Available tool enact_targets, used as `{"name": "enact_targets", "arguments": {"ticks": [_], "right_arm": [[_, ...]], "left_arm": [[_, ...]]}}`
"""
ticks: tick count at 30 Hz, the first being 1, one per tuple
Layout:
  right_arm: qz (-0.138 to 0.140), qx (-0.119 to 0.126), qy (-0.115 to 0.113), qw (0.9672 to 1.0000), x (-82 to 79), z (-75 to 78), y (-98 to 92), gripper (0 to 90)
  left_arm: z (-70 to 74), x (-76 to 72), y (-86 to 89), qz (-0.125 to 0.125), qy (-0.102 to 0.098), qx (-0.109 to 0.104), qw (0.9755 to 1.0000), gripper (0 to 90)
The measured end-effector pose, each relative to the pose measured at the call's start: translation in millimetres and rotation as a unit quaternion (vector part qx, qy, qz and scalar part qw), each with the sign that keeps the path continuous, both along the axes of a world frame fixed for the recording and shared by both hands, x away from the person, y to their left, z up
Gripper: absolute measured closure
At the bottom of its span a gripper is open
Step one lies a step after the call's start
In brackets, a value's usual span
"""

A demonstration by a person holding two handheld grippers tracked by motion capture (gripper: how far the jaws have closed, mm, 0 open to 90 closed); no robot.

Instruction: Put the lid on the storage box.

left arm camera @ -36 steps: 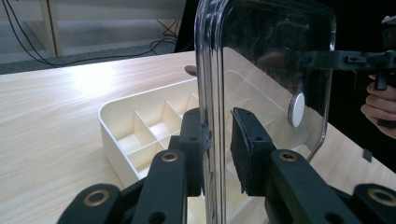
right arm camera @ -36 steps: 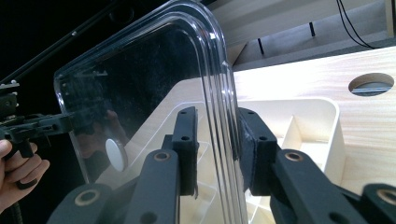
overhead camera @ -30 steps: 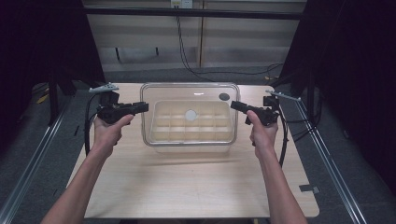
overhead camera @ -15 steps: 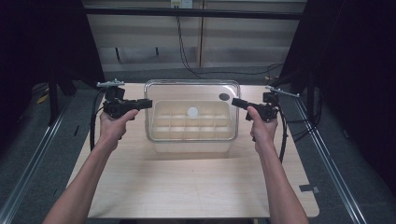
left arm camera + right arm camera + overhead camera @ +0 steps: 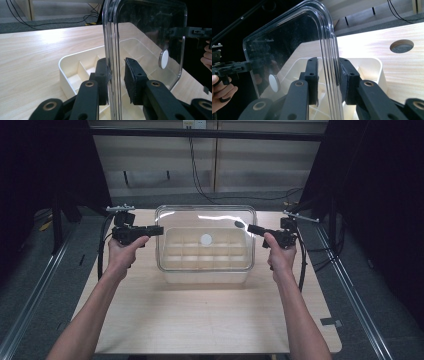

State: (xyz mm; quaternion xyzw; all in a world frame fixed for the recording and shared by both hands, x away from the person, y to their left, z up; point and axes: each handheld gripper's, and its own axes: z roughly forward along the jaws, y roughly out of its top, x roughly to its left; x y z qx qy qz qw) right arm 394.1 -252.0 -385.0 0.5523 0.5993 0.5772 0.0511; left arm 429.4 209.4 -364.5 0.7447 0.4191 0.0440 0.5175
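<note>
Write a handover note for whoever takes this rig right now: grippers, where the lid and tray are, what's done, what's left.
Left gripper: its jaws have just been opening a little; the left edge of the clear lid sits between them, one pad touching, the other with a small gap.
Right gripper: shut on the lid's right edge.
Lid: lifted off, held tilted above the white divided tray, which stands on the wooden table.
Done: lid gripped on both sides and raised.
Left: probably firm up the left grip, then carry the lid clear and set it down.
</note>
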Motion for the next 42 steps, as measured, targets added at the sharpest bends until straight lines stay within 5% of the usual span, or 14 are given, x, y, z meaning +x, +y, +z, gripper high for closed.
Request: {"name": "enact_targets", "arguments": {"ticks": [5,37,42], "right_arm": [[-0.002,-0.007,0.013,0.9999,7.8,-3.7,2.6,71.5],[-0.024,-0.037,0.052,0.9977,19.4,-12.7,5.3,69.5],[-0.026,-0.038,0.063,0.9970,23.0,-17.3,4.9,68.9]], "left_arm": [[-5.0,5.7,-1.0,0.012,-0.002,0.015,0.9998,71.8],[-32.7,35.1,-5.4,0.027,0.059,-0.007,0.9978,70.5],[-34.9,36.8,-6.4,0.028,0.063,0.014,0.9975,70.7]]}}
